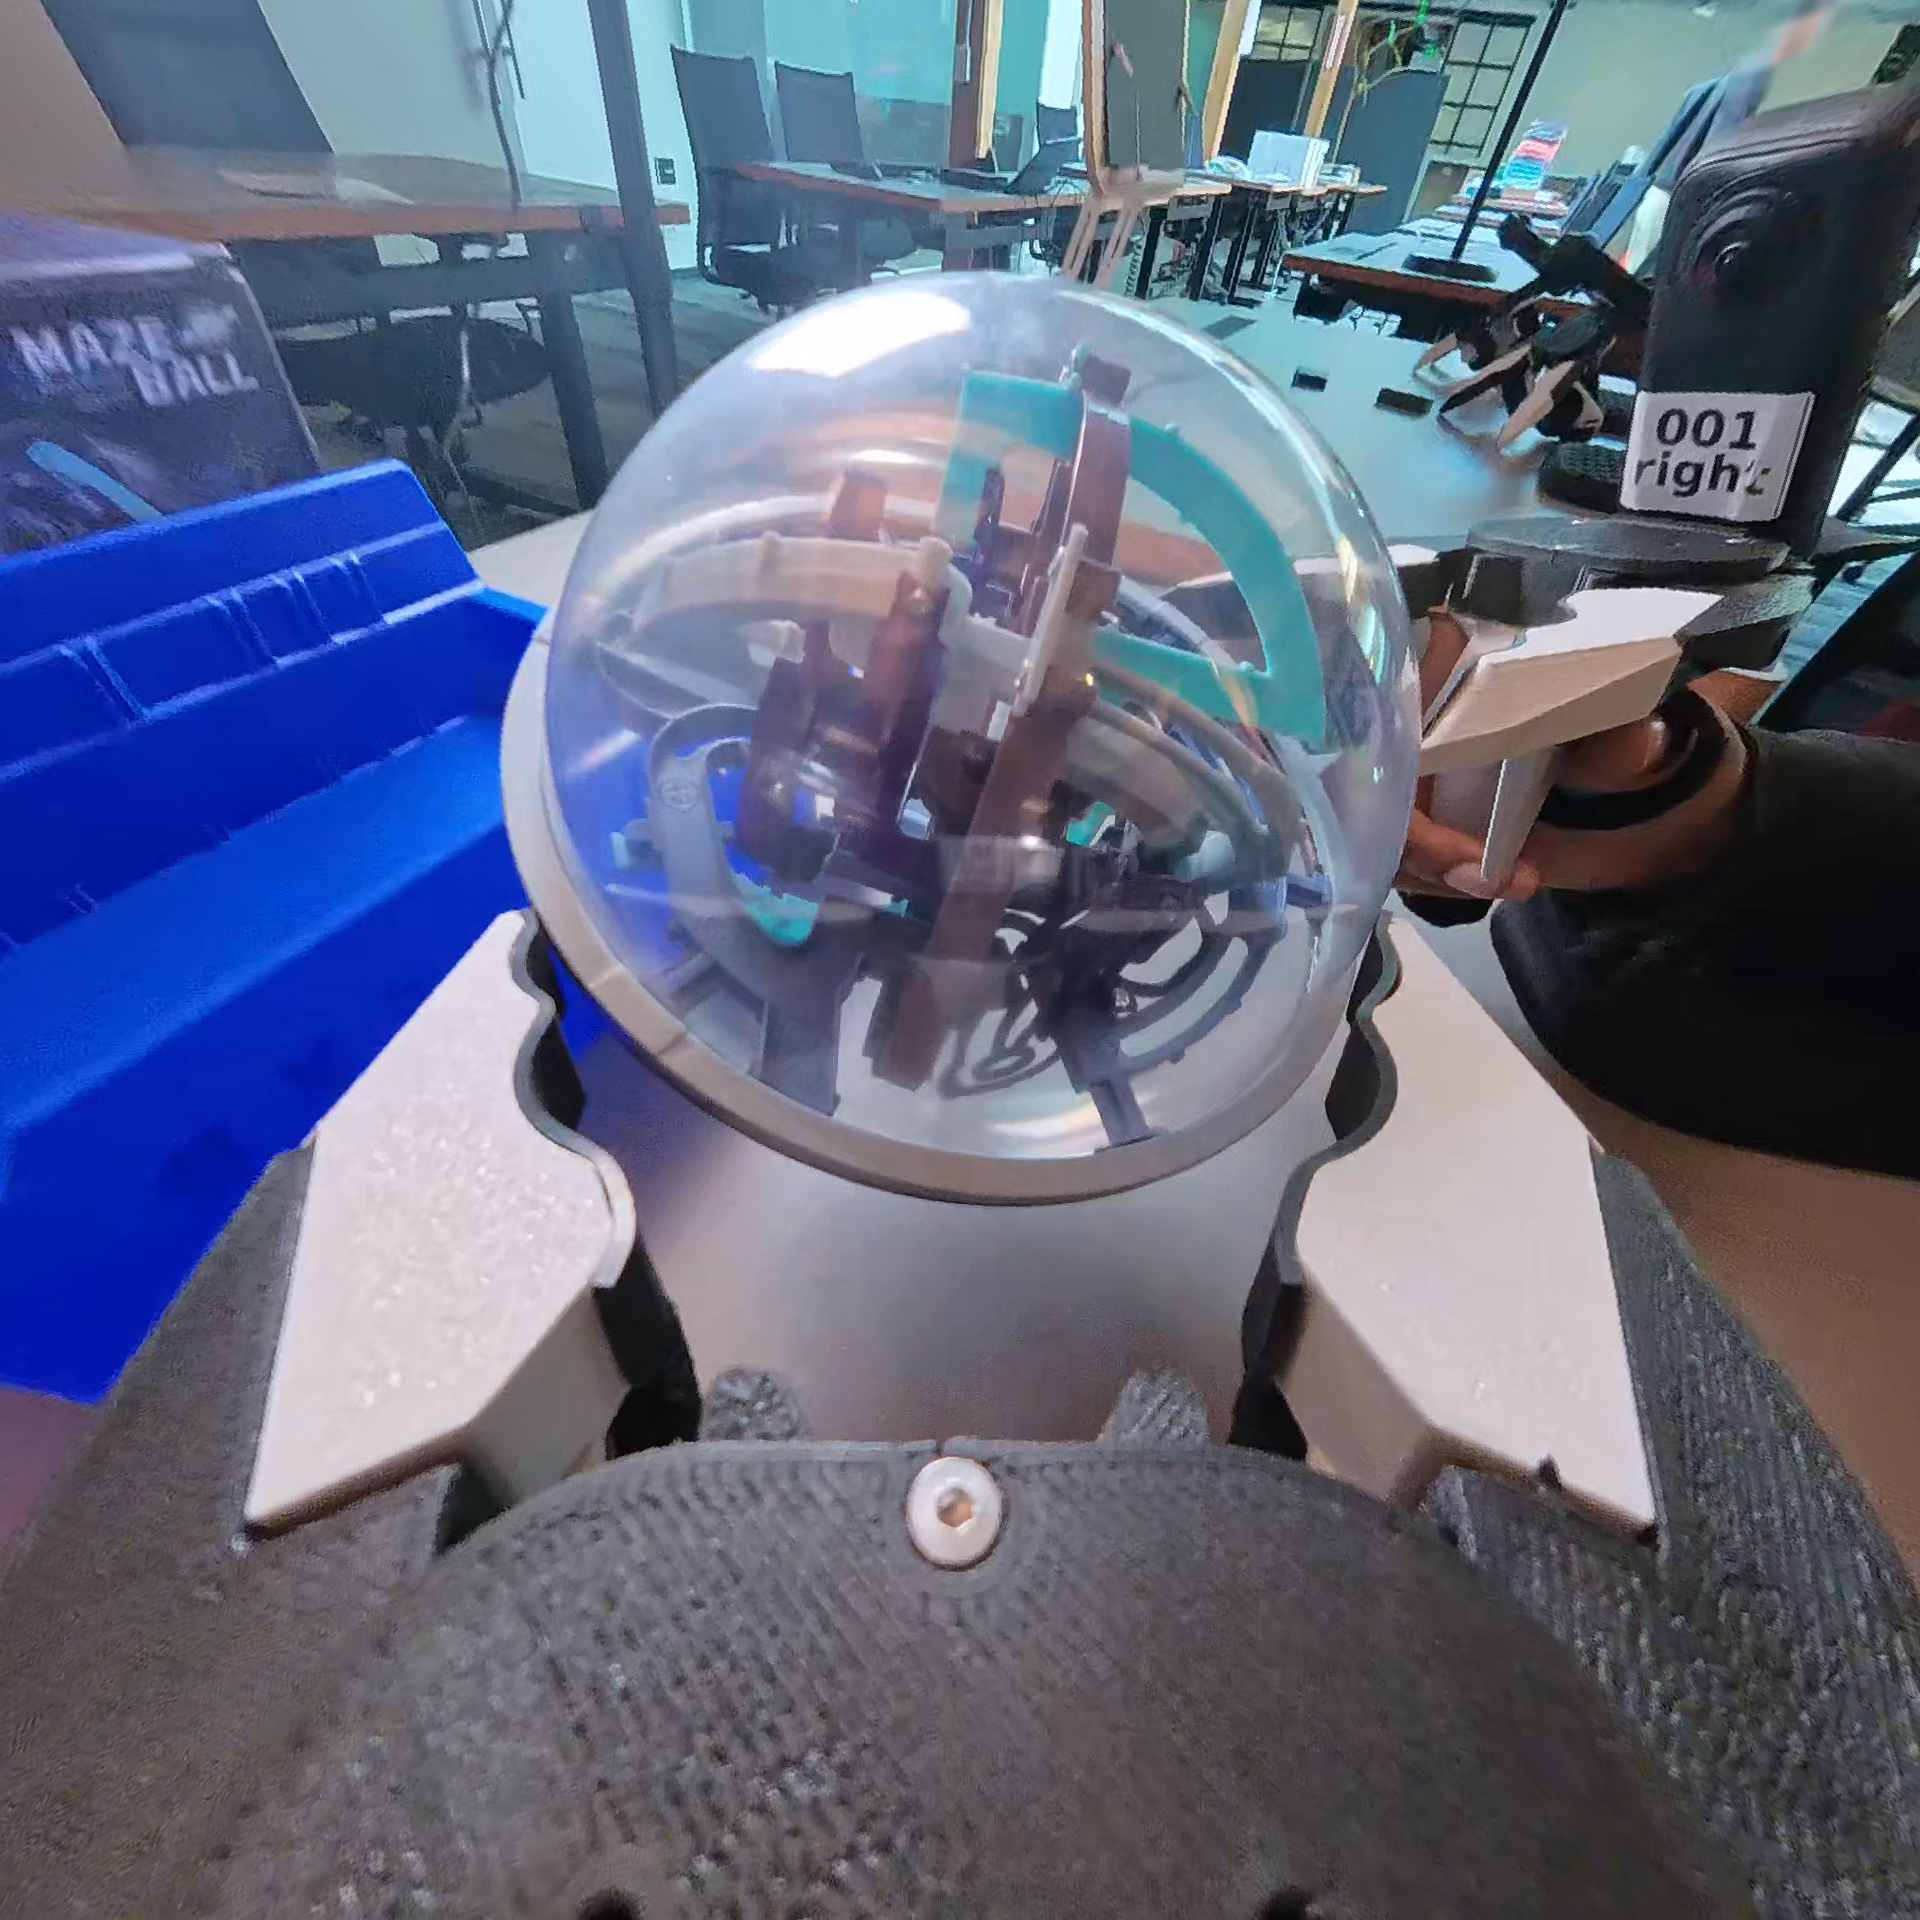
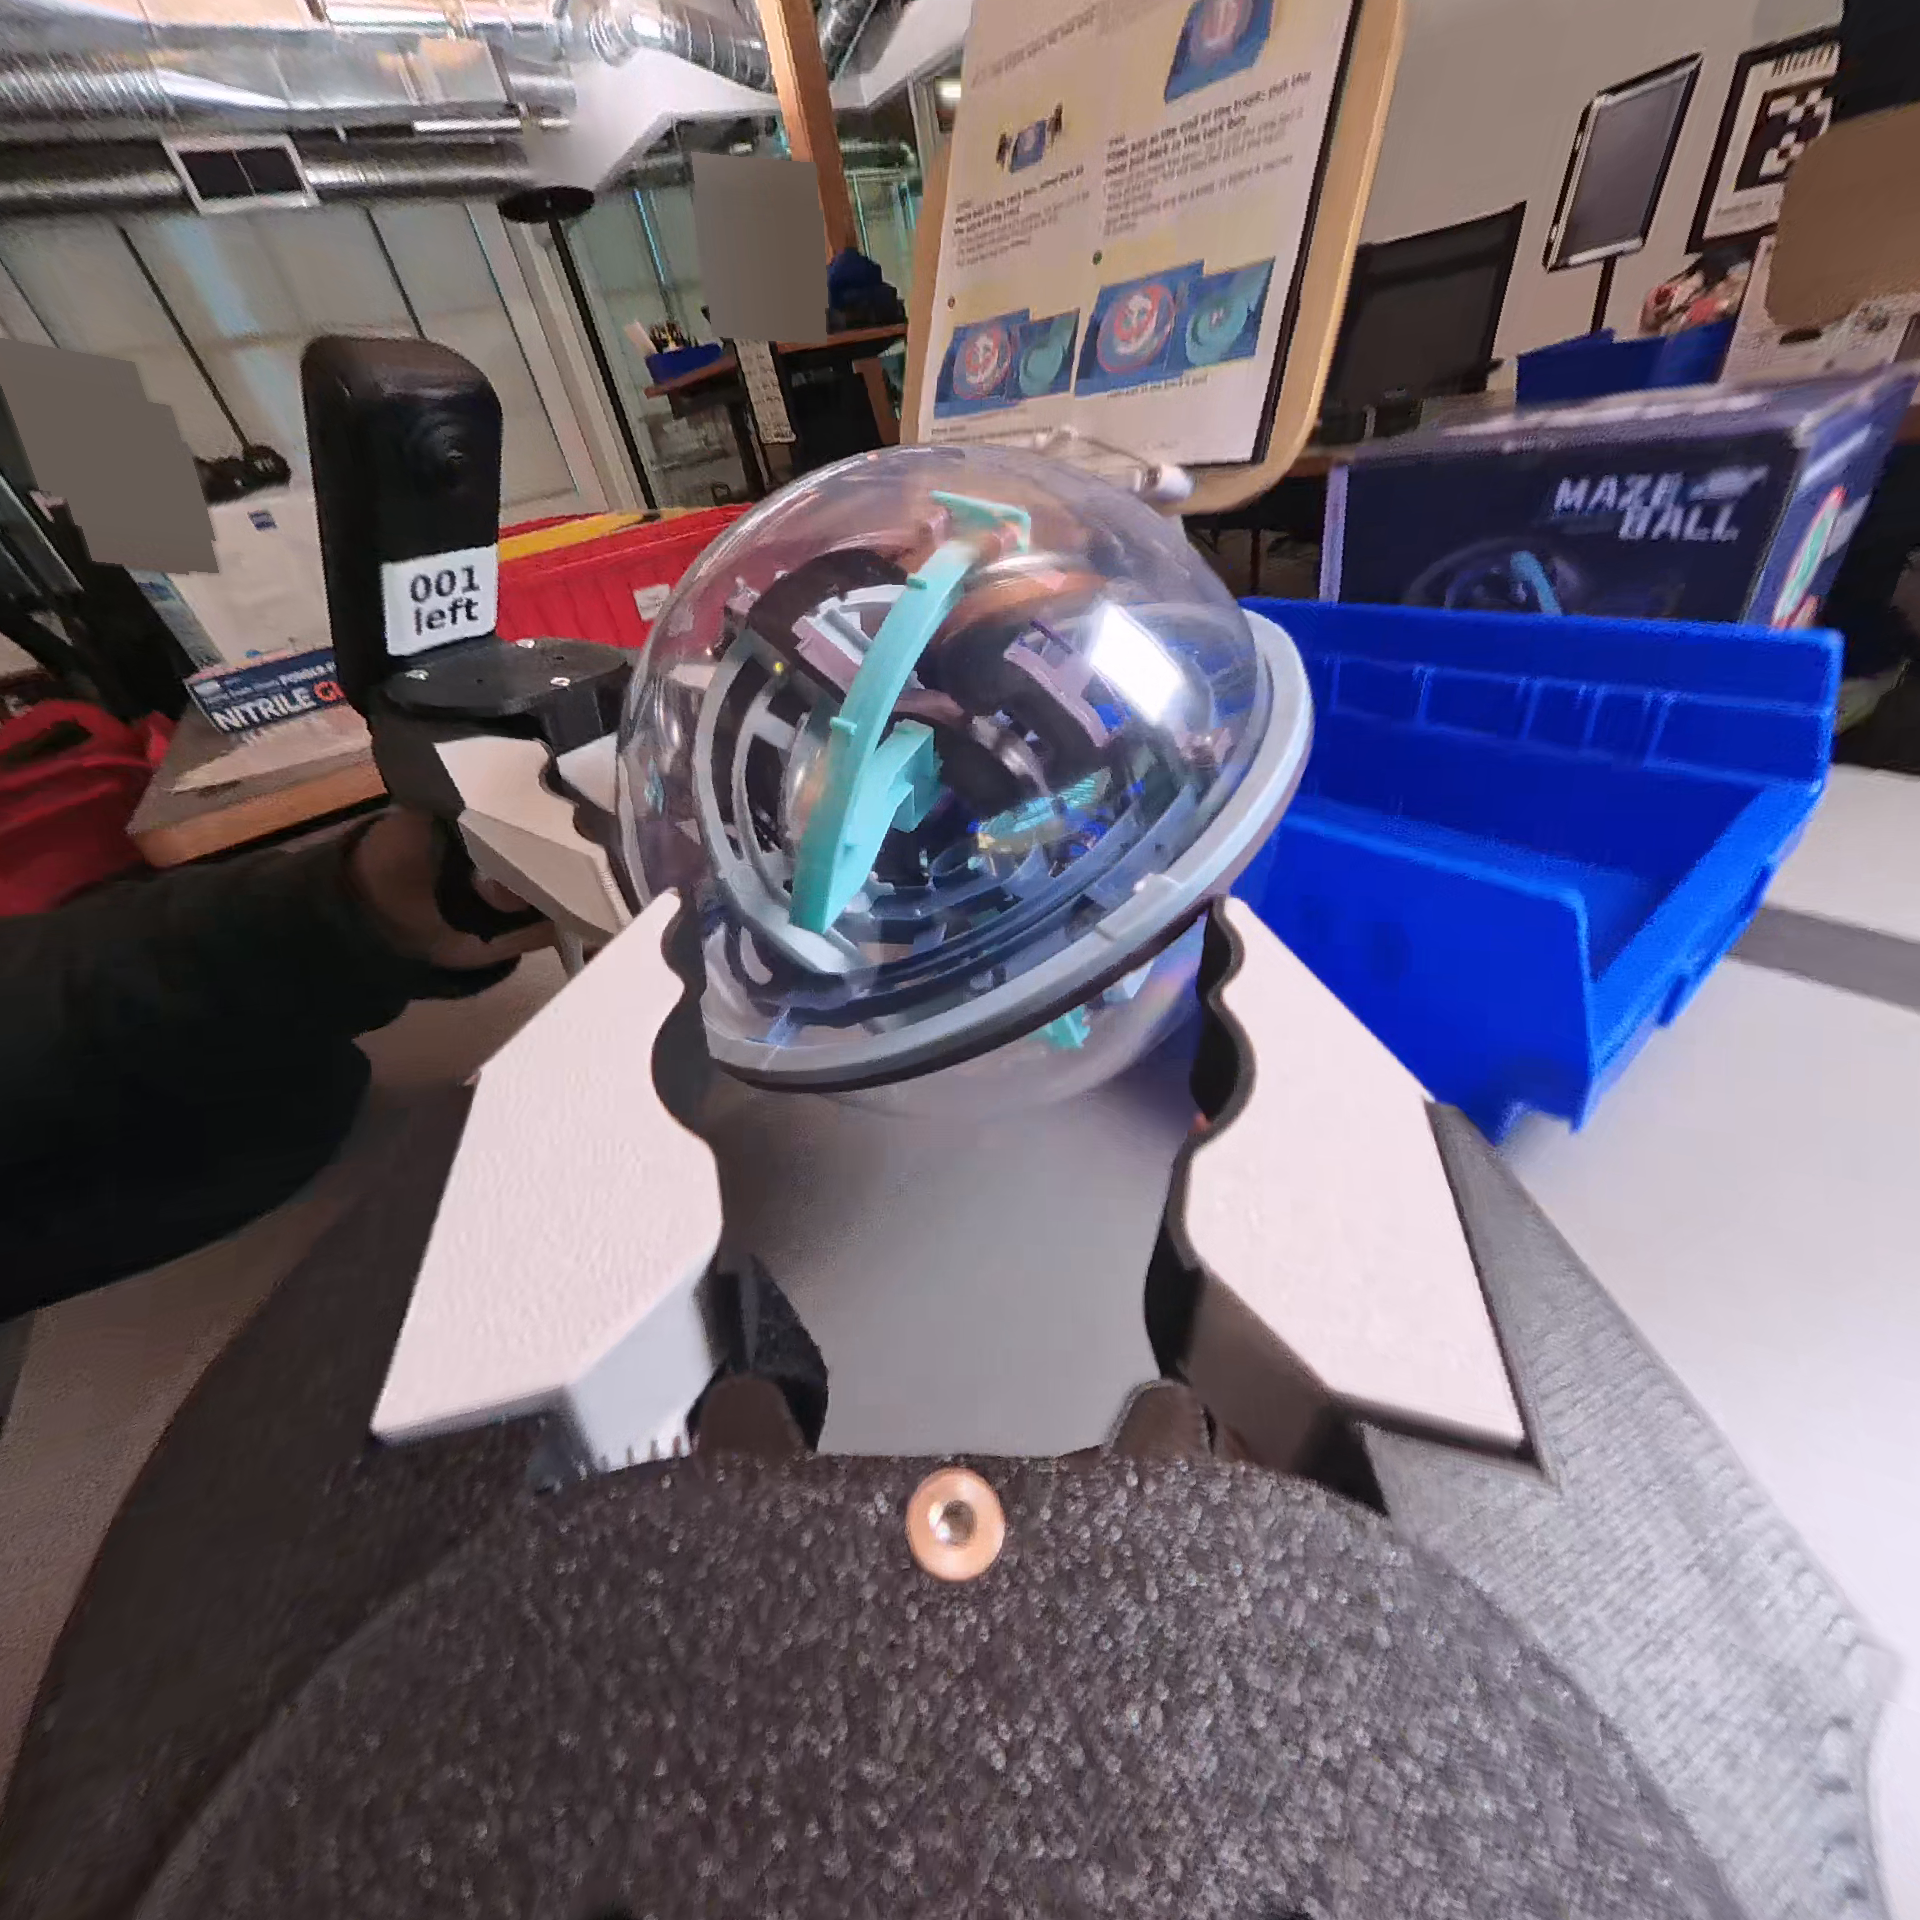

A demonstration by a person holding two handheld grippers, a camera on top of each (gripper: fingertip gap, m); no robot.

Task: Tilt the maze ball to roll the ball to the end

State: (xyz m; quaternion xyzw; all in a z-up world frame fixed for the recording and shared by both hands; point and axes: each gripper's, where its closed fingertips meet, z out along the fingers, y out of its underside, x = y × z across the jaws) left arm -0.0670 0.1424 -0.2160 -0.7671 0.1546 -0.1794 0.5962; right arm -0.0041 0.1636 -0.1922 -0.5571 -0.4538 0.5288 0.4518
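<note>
The maze ball (image 1: 966,727) is a clear sphere with a grey equator ring and teal, brown, white and dark tracks inside. It is held tilted above the table. My left gripper (image 1: 951,997) is shut on its near lower side, both white fingers against the shell. My right gripper (image 2: 951,997) is shut on the opposite side of the maze ball (image 2: 956,769). The right gripper also shows in the left wrist view (image 1: 1455,686), and the left gripper in the right wrist view (image 2: 582,821). I cannot pick out the small ball inside the tracks.
A blue plastic bin (image 1: 239,831) stands on the table just beside the ball; it also shows in the right wrist view (image 2: 1558,831). The dark maze ball box (image 2: 1600,520) stands behind the bin. An instruction board (image 2: 1132,229) leans behind. A person's sleeves hold both grippers.
</note>
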